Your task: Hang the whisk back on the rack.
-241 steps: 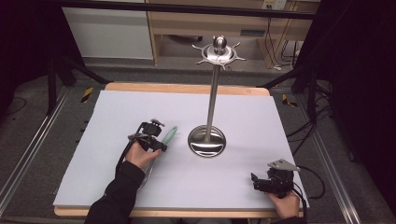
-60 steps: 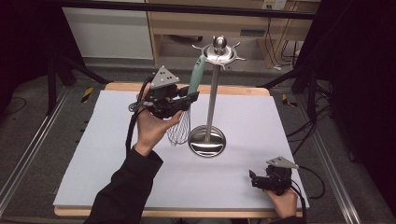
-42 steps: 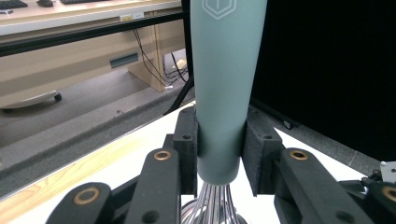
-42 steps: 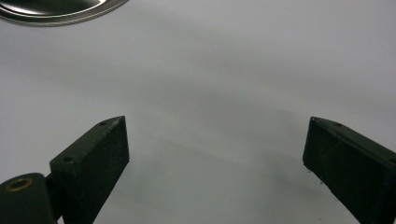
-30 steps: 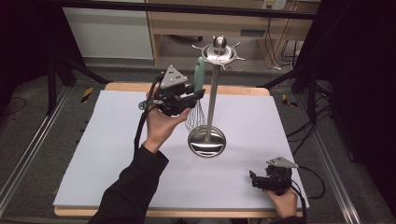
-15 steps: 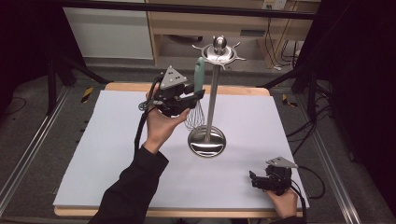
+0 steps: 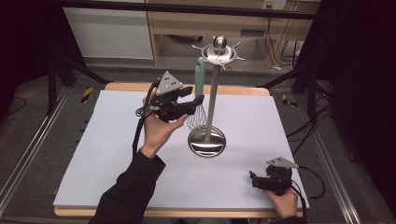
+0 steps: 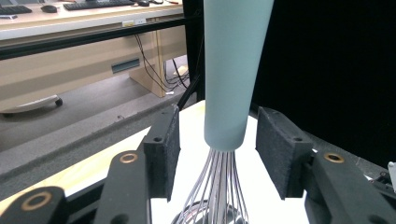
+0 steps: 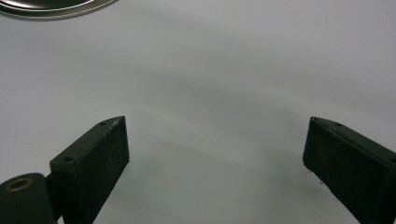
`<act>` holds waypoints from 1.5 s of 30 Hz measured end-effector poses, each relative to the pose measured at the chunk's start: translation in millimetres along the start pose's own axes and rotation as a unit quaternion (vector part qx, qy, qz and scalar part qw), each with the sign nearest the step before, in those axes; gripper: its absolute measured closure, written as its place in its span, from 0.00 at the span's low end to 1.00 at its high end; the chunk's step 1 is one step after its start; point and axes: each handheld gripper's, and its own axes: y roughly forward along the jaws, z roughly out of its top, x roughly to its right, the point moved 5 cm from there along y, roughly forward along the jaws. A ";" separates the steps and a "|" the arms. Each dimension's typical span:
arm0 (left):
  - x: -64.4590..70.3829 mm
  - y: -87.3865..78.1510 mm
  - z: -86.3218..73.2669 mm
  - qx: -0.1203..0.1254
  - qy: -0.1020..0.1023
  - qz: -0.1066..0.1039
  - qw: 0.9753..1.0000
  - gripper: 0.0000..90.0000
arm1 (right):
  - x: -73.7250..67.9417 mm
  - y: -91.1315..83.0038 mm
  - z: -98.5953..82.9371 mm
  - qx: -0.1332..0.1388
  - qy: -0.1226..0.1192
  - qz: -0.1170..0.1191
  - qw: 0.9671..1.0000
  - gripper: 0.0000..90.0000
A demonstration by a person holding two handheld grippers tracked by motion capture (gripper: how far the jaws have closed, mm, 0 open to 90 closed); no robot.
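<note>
Whisk point(image 8: 232, 70): pale mint-green handle, bare silver wires. Stand point(image 7: 208, 140): shiny chrome all over – round base, pole, spiked top disc. Left gripper point(image 7: 198, 99): black body and black foam pads point(image 8: 161, 149), brass-coloured rivets, grey triangular plate on top. Right gripper point(image 7: 252, 177): same black with grey plate. Table point(image 7: 116, 158): plain pale lavender-white mat, light wood edge. Sleeve point(image 7: 128, 196): black.

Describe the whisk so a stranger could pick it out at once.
Find the tall metal stand rising from the middle of the white table. Hanging upright beside its pole, between the open left gripper jaws, is the whisk: pale green handle above, wire loops below.
</note>
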 end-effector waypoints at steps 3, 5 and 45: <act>-0.1 -2.8 -3.7 0.002 -0.004 -0.003 1.000 0.53 | 0.1 0.0 -0.1 0.000 -0.002 -0.001 1.000 0.08; 0.3 -4.3 -7.2 0.000 -0.002 -0.003 1.000 0.52 | 0.1 -0.3 0.0 0.001 -0.003 0.000 1.000 0.08; -47.9 -52.8 -172.1 -0.089 -0.047 0.052 0.994 0.42 | 3.7 -2.7 -5.2 -0.003 0.003 -0.009 1.000 0.08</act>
